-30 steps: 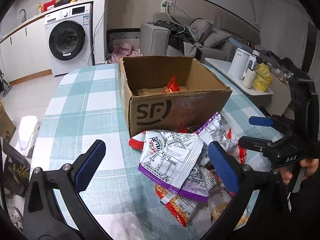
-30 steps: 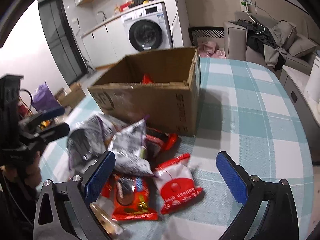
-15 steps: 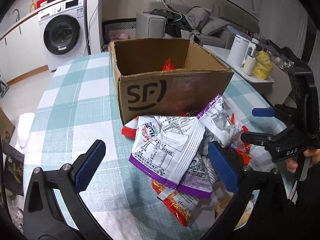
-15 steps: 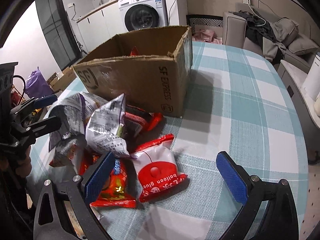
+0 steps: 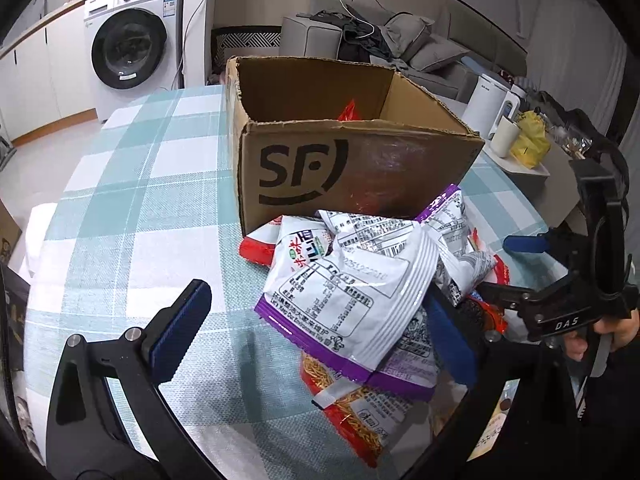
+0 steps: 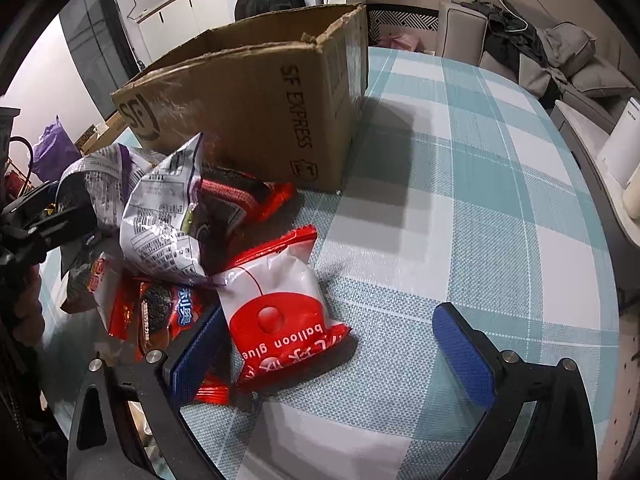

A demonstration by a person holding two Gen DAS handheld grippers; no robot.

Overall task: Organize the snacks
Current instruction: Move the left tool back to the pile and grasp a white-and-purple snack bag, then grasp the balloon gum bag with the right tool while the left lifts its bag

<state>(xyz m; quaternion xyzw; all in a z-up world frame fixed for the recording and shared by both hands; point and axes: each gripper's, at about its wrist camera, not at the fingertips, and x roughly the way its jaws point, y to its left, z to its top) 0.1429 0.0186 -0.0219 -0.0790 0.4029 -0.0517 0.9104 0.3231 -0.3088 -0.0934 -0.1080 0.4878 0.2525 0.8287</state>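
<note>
An open SF cardboard box [image 5: 360,168] stands on the checked table, with a red packet [image 5: 349,111] inside; the box also shows in the right wrist view [image 6: 256,92]. Several snack packets lie piled in front of it. My left gripper [image 5: 316,328] is open, its jaws either side of a white and purple packet [image 5: 352,292]. My right gripper [image 6: 332,352] is open around a red and white "balloon glue" packet [image 6: 280,312], touching nothing clearly. A red biscuit packet [image 6: 160,316] lies beside its left finger.
The teal checked tablecloth [image 5: 132,184] covers the table, also seen in the right wrist view [image 6: 480,200]. A washing machine [image 5: 128,48] stands behind. A side table with a white kettle [image 5: 486,104] is at the right. A sofa [image 5: 400,48] is behind the box.
Both grippers have moved forward and down toward the snack pile. The white and purple packet and the balloon glue packet now sit between the open jaws.
</note>
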